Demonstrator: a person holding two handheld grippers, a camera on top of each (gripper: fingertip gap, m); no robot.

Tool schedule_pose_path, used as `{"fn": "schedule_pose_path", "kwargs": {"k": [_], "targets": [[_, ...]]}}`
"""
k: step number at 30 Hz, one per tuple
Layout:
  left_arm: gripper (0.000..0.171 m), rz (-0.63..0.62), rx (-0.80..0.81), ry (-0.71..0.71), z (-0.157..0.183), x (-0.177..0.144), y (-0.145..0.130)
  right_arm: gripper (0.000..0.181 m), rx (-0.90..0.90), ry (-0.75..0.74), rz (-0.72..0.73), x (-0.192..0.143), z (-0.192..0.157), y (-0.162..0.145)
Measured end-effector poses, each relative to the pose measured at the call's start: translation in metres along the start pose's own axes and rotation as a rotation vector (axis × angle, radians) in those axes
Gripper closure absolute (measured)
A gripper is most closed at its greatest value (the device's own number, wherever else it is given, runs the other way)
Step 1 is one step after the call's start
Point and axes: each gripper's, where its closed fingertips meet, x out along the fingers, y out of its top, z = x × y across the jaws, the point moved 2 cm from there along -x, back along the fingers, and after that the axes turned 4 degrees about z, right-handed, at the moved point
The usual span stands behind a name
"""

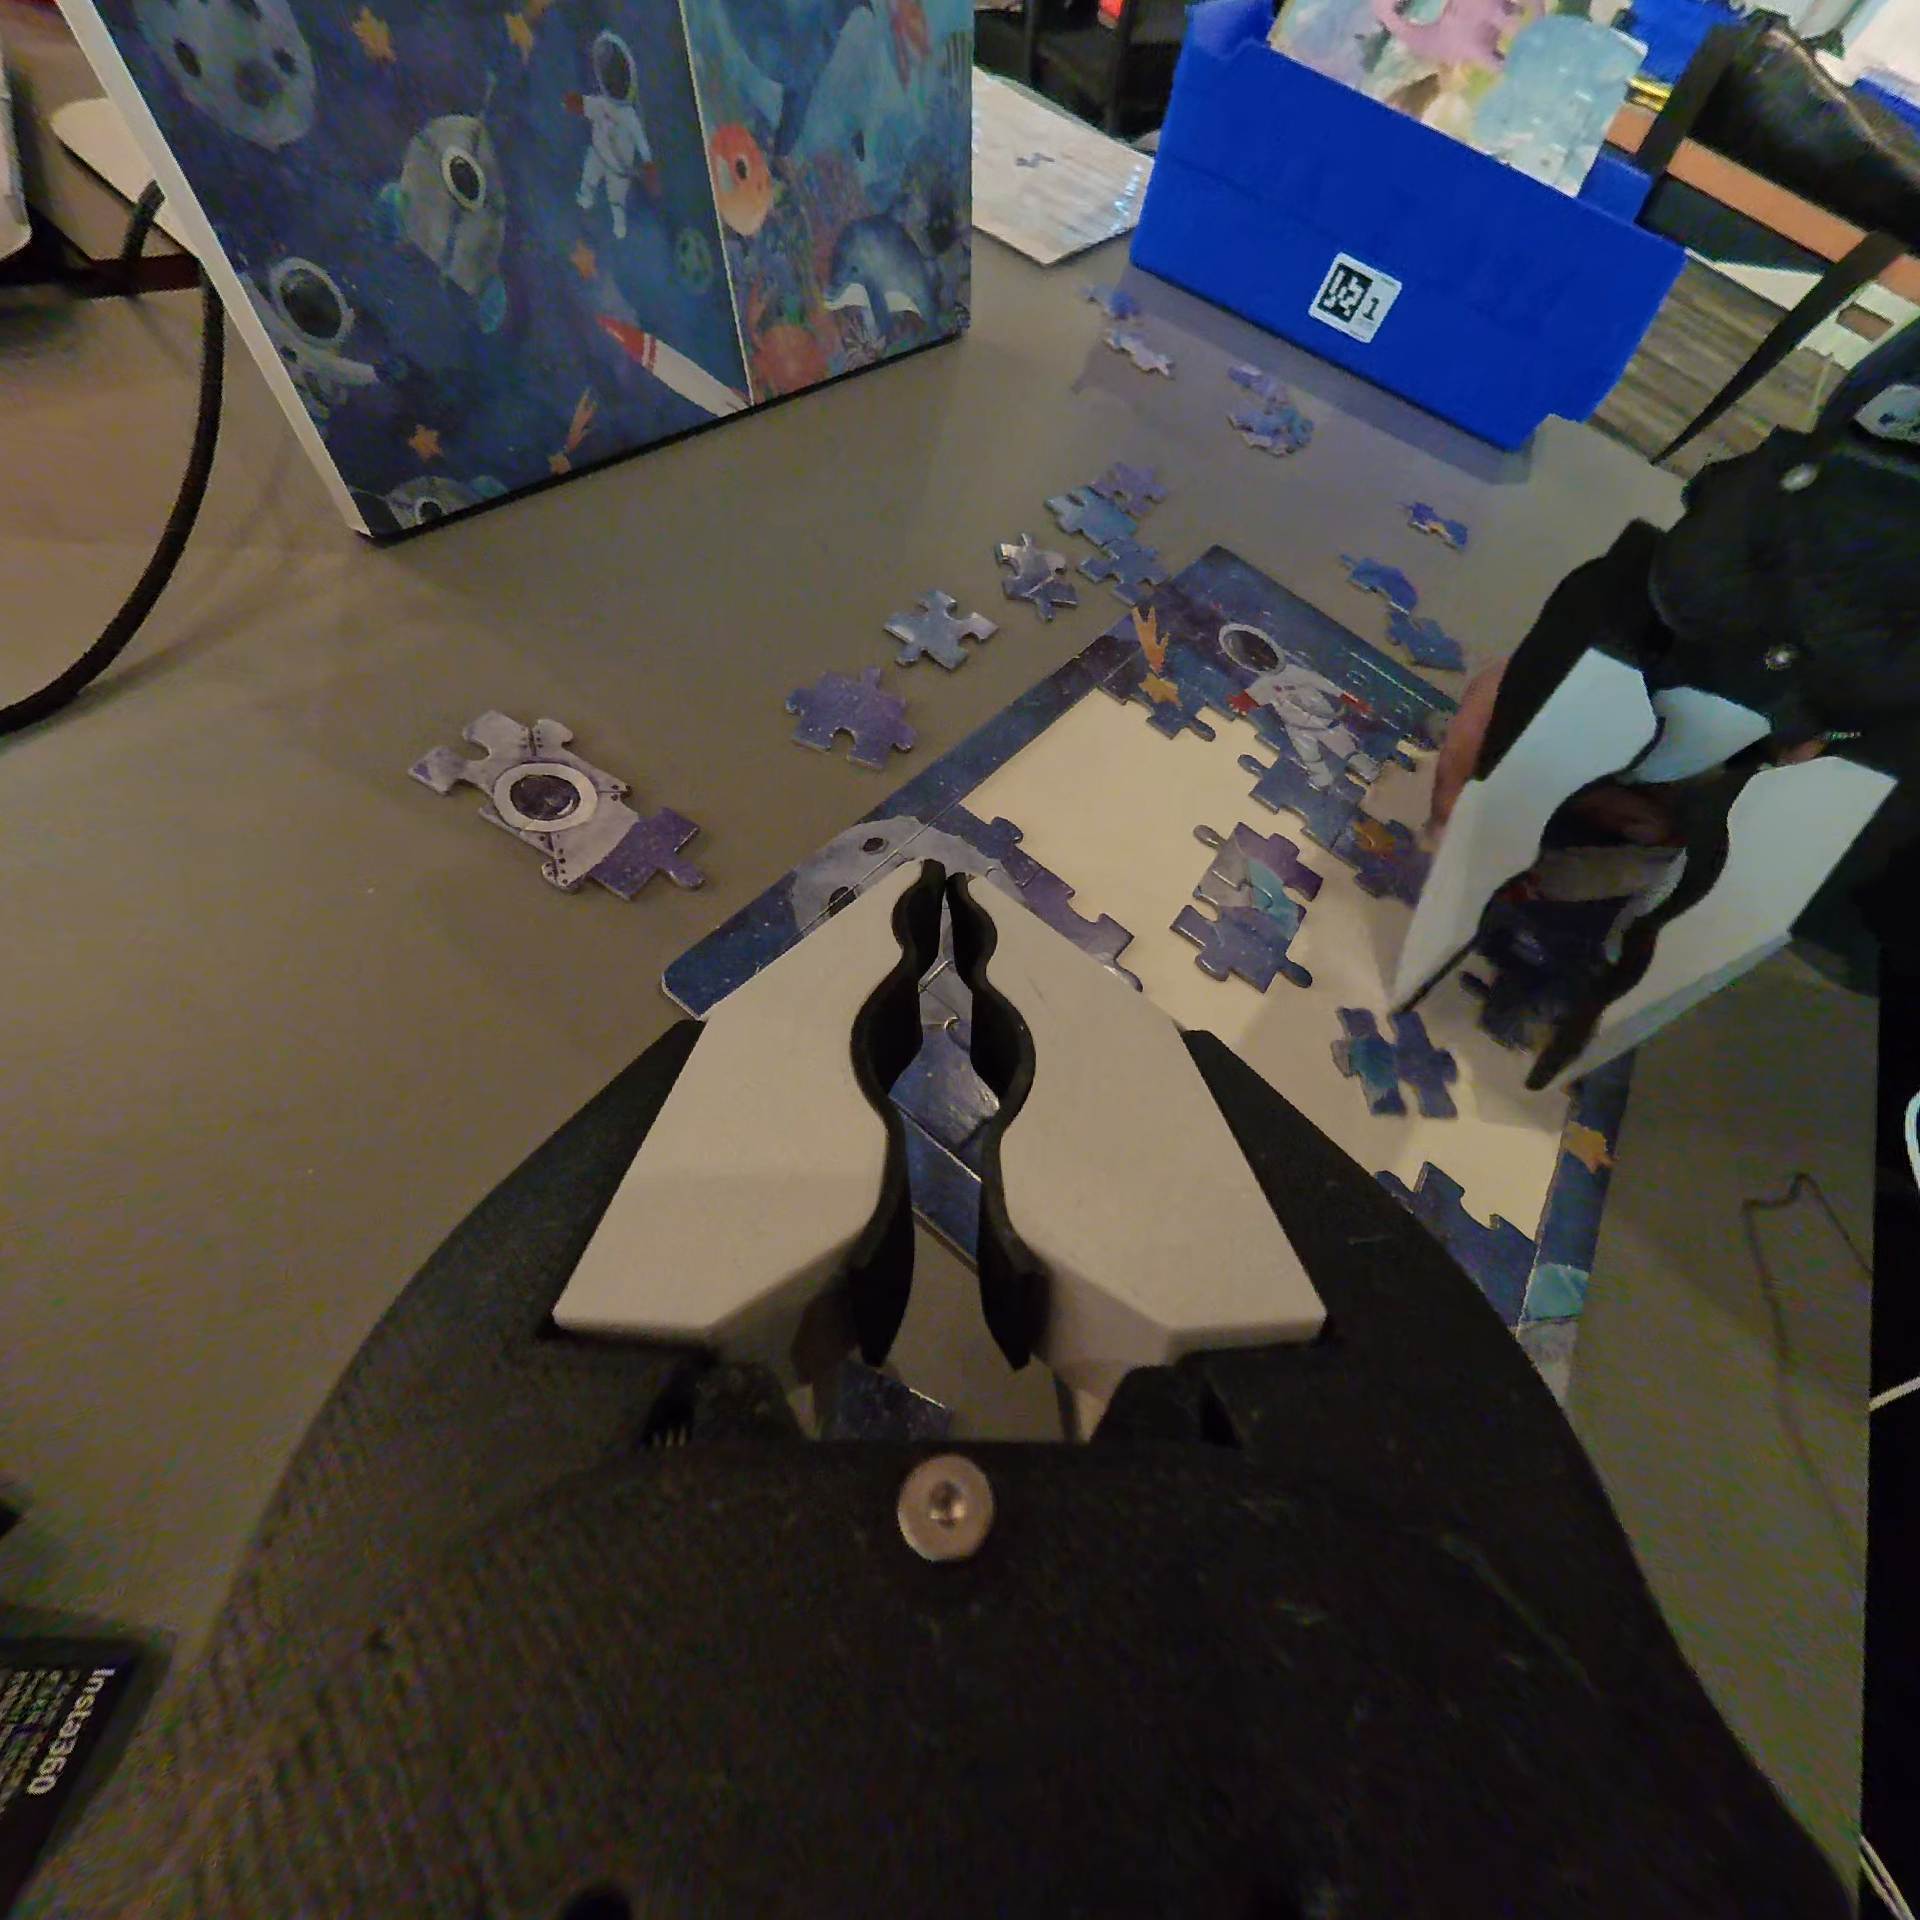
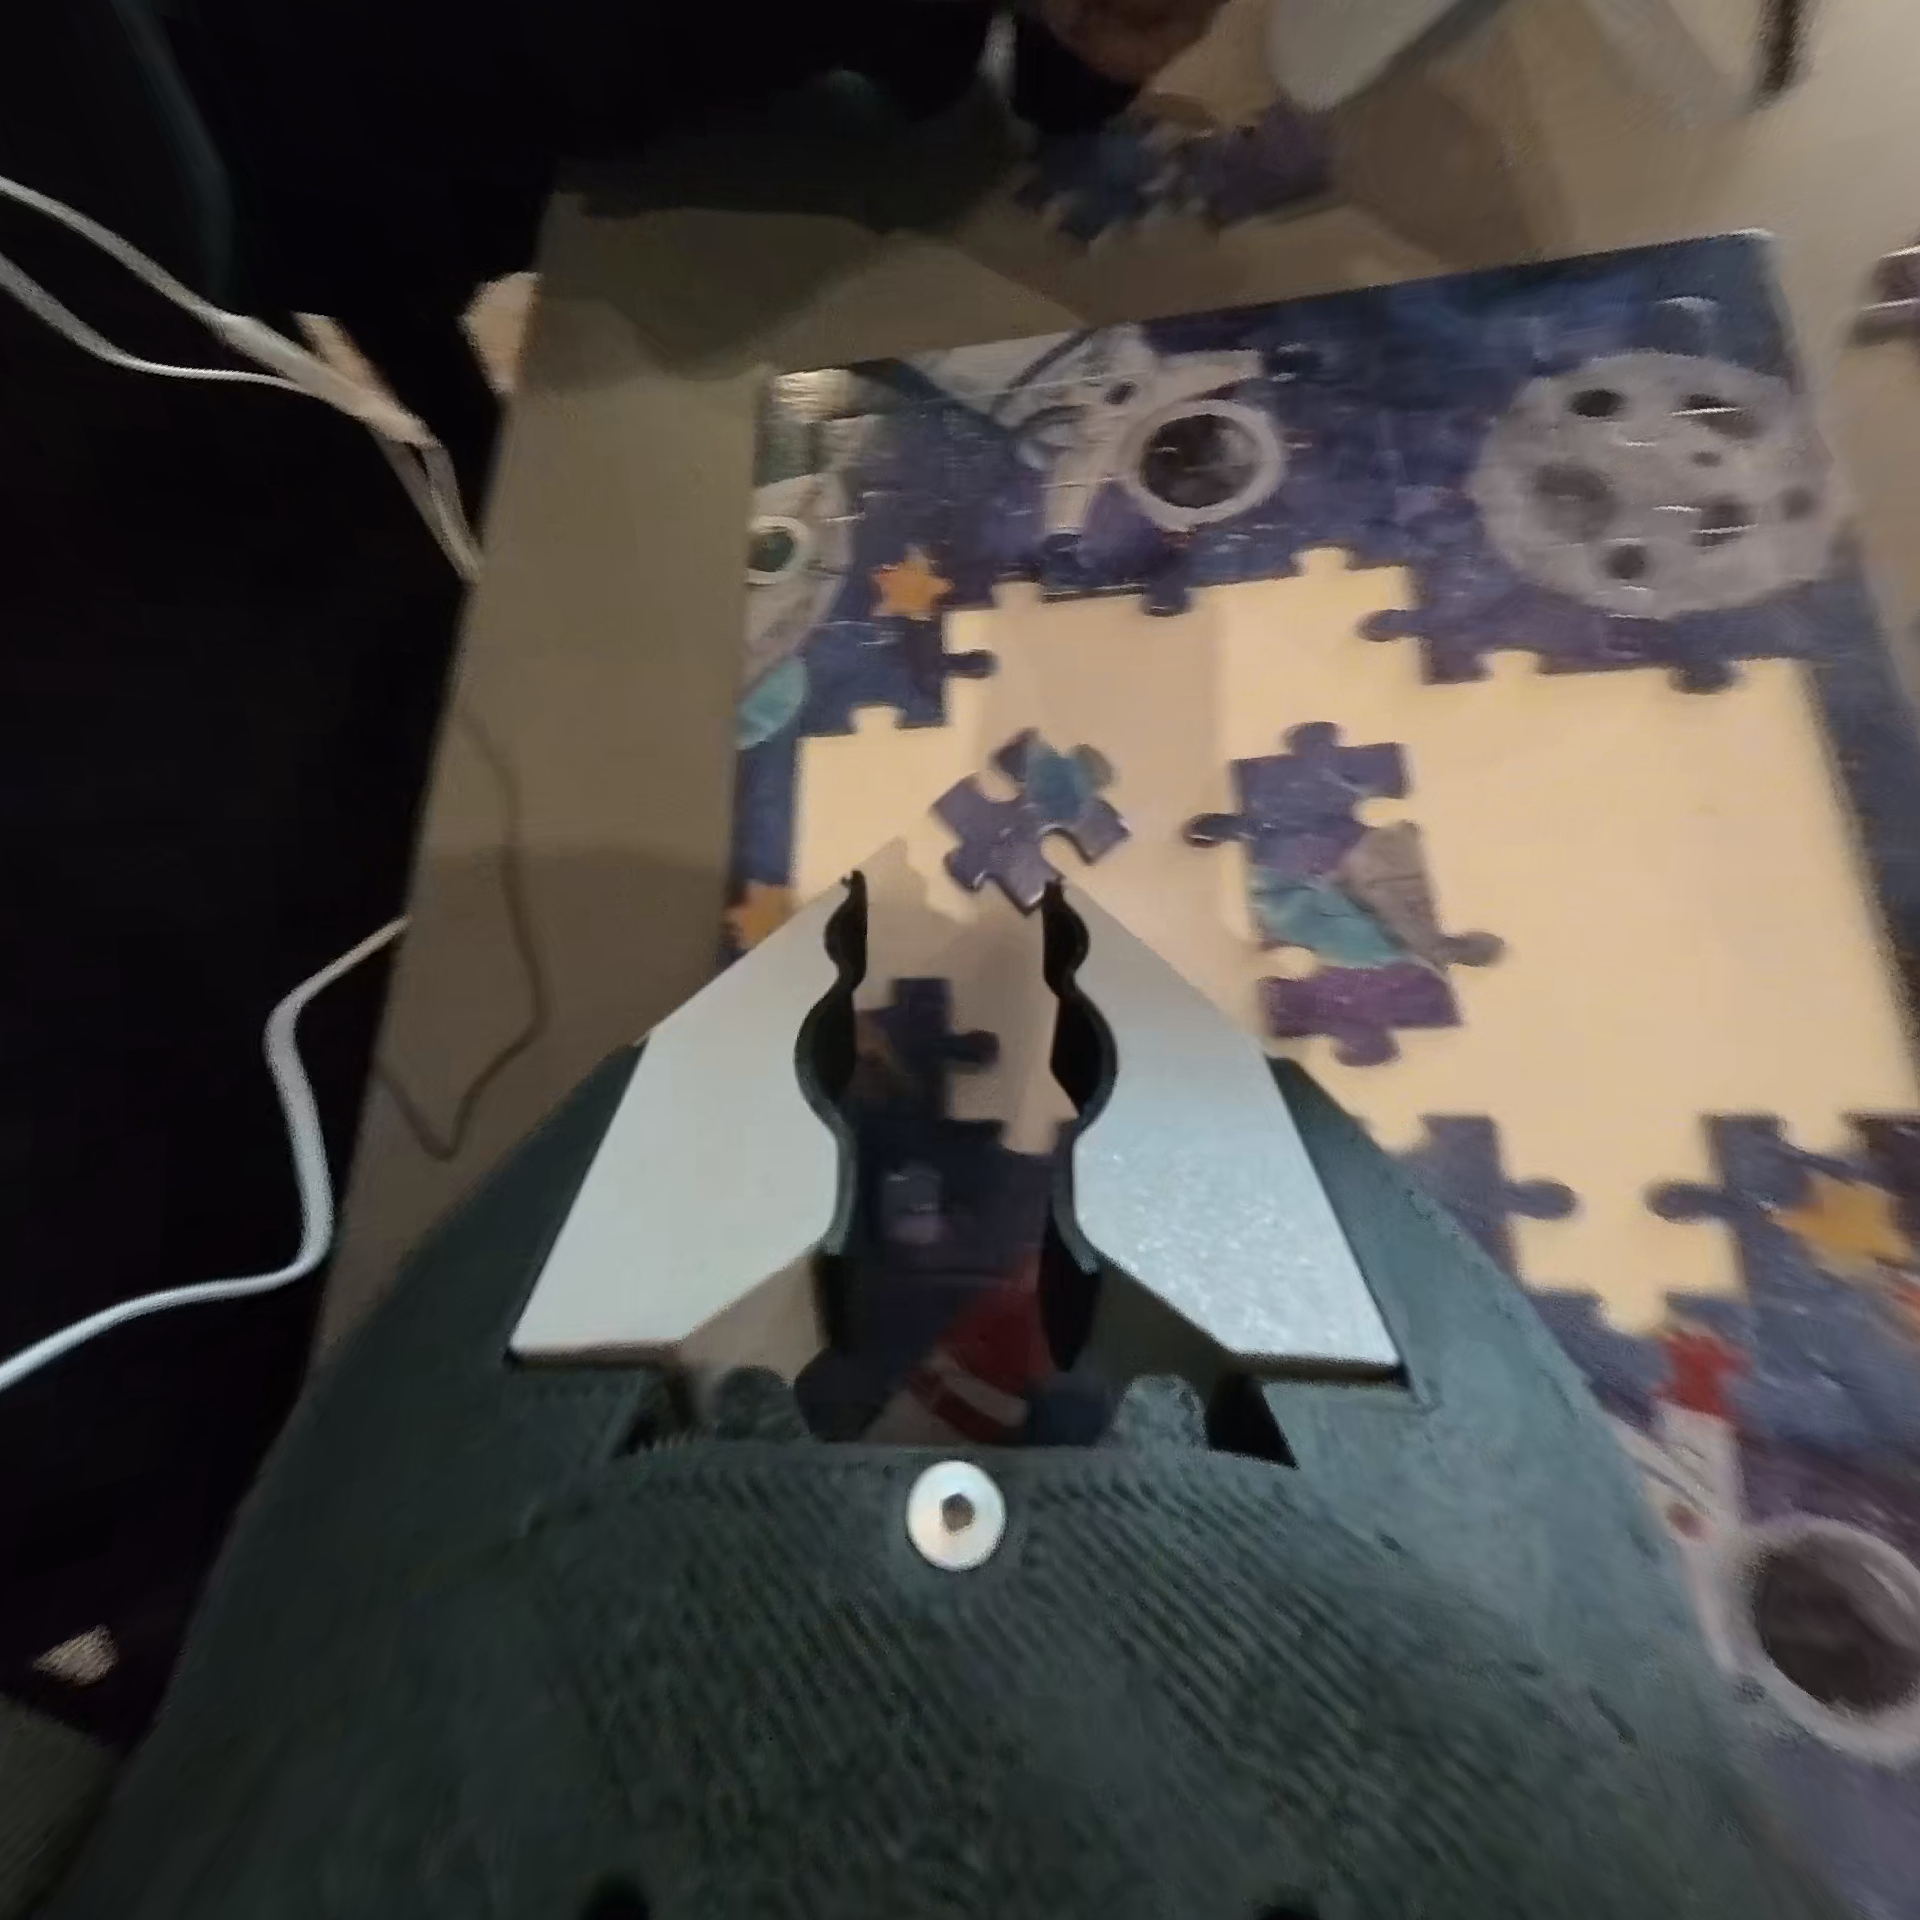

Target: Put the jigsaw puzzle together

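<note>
Blue-and-purple jigsaw puzzle lying flat on grey table, border mostly joined, cream middle unfilled. Two loose pieces inside frame: single piece just beyond right gripper tips; joined cluster farther right. More spare pieces scattered on table toward picture box and blue bin.

Recommended: approach single piece low, pinch by an edge tab, match colour against neighbouring gap, press flat without disturbing border.

Right gripper: released, clear gap between fingers, nothing held. Left gripper: clenched, tips almost touching, empty, poised over near border; contact with it uncertain.
</note>
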Motion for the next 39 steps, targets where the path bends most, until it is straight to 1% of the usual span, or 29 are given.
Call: {"fn": "schedule_pose_path", "kwargs": {"k": [2, 4, 7, 10, 14, 18, 21, 27, 32, 34, 39], "targets": [[0.171, 0.0, 0.0, 0.0, 0.0, 0.0, 0.0, 0.149, 0.007, 0.065, 0.007, 0.002, -0.01, 0.002], [0.171, -0.001, 0.0, 0.0, 0.0, 0.0, 0.0, 0.149, 0.011, 0.097, 0.027, 0.003, -0.015, 0.006], [0.171, -0.001, 0.0, 0.0, 0.0, 0.0, 0.0, 0.146, 0.006, 0.058, 0.057, 0.001, -0.009, 0.01], [0.171, -0.001, -0.001, 0.0, 0.0, 0.0, 0.0, 0.144, 0.016, 0.02, 0.05, 0.0, -0.002, 0.008], [0.171, -0.002, 0.001, 0.0, 0.0, 0.0, 0.0, 0.141, 0.038, 0.055, 0.02, 0.004, -0.007, 0.004], [0.171, -0.001, -0.001, 0.0, 0.0, 0.0, 0.0, 0.144, 0.013, 0.11, 0.014, 0.005, -0.018, 0.005], [0.171, -0.001, -0.001, 0.0, 0.0, 0.0, 0.0, 0.145, -0.006, 0.074, 0.043, 0.004, -0.013, 0.01], [0.171, -0.003, -0.003, -0.001, 0.0, 0.001, -0.001, 0.138, -0.031, -0.058, 0.106, 0.001, 0.007, 0.023], [0.171, -0.011, -0.005, -0.004, 0.0, 0.001, -0.002, 0.13, -0.058, -0.053, 0.043, 0.01, 0.007, 0.014], [0.171, -0.014, -0.003, -0.004, 0.001, 0.002, -0.002, 0.13, -0.08, -0.061, 0.019, 0.013, 0.008, 0.011], [0.171, -0.014, 0.007, -0.003, 0.002, 0.002, -0.002, 0.131, -0.103, -0.069, 0.015, 0.017, 0.008, 0.012]]}}
